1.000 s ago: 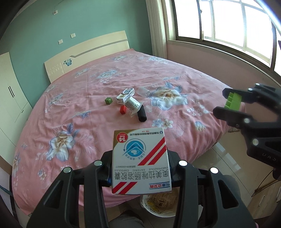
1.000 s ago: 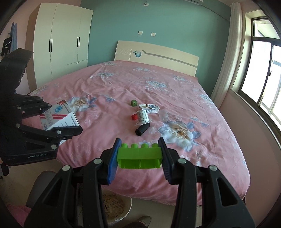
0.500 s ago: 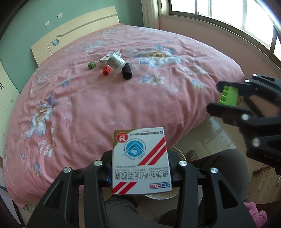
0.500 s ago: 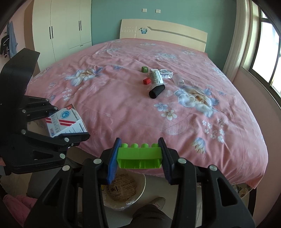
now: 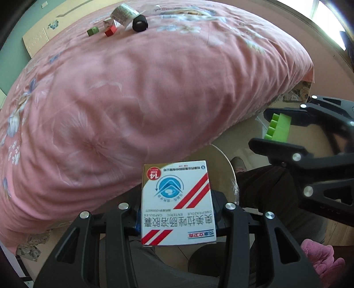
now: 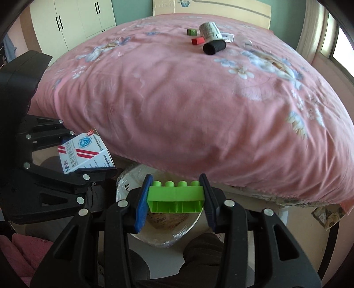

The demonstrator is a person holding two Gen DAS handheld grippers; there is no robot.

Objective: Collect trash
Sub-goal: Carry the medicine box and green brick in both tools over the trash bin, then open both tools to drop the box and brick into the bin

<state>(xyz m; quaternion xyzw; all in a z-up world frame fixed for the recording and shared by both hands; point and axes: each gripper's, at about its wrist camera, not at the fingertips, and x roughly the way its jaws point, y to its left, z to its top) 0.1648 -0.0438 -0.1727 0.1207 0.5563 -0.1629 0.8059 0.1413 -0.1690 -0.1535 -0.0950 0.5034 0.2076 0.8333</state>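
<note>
A: What does the left gripper (image 5: 177,212) carry?

B: A white medicine box (image 5: 178,202) with red stripes and a blue emblem, pinched by its sides between the jaws. It hangs just off the foot edge of the bed (image 5: 137,93), over the lined waste bin (image 6: 163,230) on the floor.

A: And the right gripper (image 6: 175,197)?

B: Its blue pads (image 6: 141,206) are closed on the ends of a green toy brick (image 6: 176,196), studs pointing toward the bed. The brick also sits above the bin's open mouth, just off the bed's foot edge.

A: How close are the two tools?

B: Near each other but apart; in the right wrist view the box sits to the left of the brick, with bare floor showing between them. The person's dark trouser legs (image 5: 265,188) stand on the side of the bin away from the bed, so the open room is the gap between the bedspread's hanging edge and those legs.

A: What is left on the bed?

B: Far from the foot edge, toward the headboard (image 6: 212,8), a cluster: a black cylinder (image 6: 214,47), a red block (image 6: 197,41), a green block (image 6: 191,32), a white printed roll (image 6: 209,31) and a small carton (image 6: 227,37). The spread between them and the foot edge is bare.
</note>
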